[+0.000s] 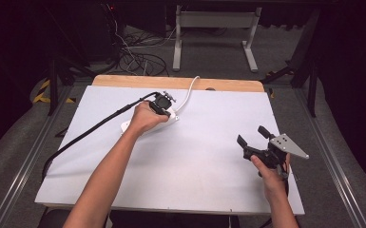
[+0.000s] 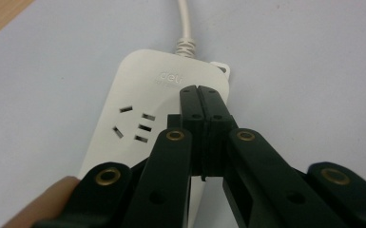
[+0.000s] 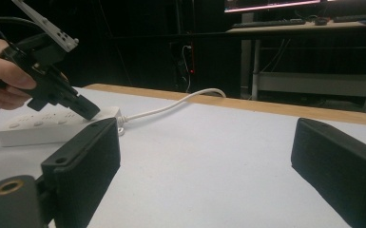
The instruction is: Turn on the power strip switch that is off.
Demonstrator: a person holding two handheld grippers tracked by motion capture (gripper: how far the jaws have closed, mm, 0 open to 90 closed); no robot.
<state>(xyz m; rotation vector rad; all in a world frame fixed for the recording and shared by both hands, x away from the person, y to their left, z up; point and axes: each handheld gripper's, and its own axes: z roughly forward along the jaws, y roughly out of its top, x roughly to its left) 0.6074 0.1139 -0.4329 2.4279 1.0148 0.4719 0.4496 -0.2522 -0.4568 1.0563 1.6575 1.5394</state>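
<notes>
A white power strip (image 2: 142, 80) lies flat on the white table, its white cable (image 2: 186, 23) running off toward the far edge. My left gripper (image 2: 200, 90) is shut with nothing between its jaws, tips down on the strip's top near the cable end, beside a socket. In the high view the left gripper (image 1: 167, 113) sits over the strip (image 1: 126, 126) left of centre. The right gripper view shows those tips (image 3: 88, 111) meeting the strip (image 3: 43, 128). My right gripper (image 1: 252, 136) hovers open at the right, holding nothing, its pads (image 3: 88, 161) wide apart.
The white table top (image 1: 195, 156) has a wooden strip (image 1: 171, 81) along its far edge. A black cable (image 1: 85, 133) trails from the left gripper off the table's left side. Desk legs (image 1: 249, 47) and loose wires (image 1: 138, 59) stand on the floor beyond.
</notes>
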